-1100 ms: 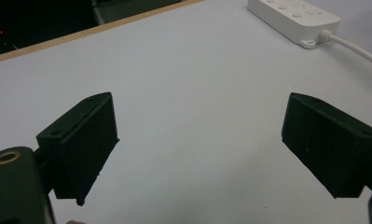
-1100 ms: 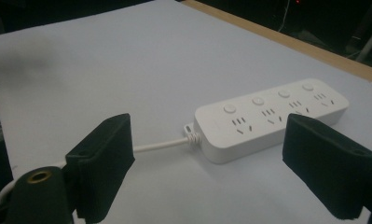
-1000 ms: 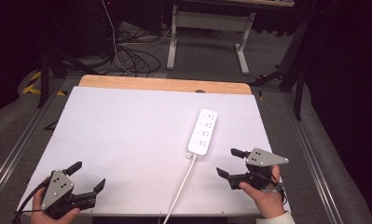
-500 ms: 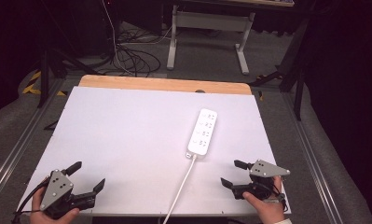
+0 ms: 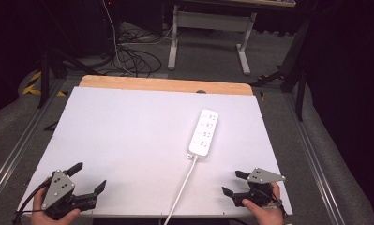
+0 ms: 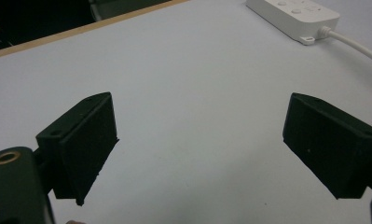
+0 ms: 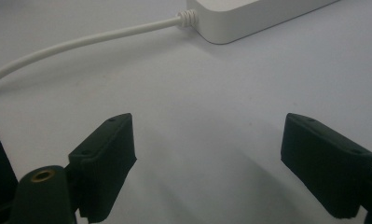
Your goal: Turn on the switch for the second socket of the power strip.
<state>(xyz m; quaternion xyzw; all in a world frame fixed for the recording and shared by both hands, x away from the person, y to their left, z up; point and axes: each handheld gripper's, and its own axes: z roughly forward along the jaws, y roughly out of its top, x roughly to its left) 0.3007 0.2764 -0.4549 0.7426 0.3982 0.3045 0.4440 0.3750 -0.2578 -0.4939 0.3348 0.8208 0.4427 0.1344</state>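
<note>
While the left gripper (image 5: 90, 177) had kept its place at the table's (image 5: 128, 136) near left corner, jaws spread and empty, the right gripper (image 5: 235, 183) had drawn back to the near edge, also spread. Bare white surface lay between them. One power strip (image 5: 204, 132) lay right of centre, its single cord (image 5: 182, 190) running off the near edge.

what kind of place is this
Probably a lab or workshop set up for recording, not a home. A white-topped table stands on grey carpet, a tangle of cables lies on the floor behind it, and a metal-legged desk stands farther back. On the table lies a power strip.
</note>
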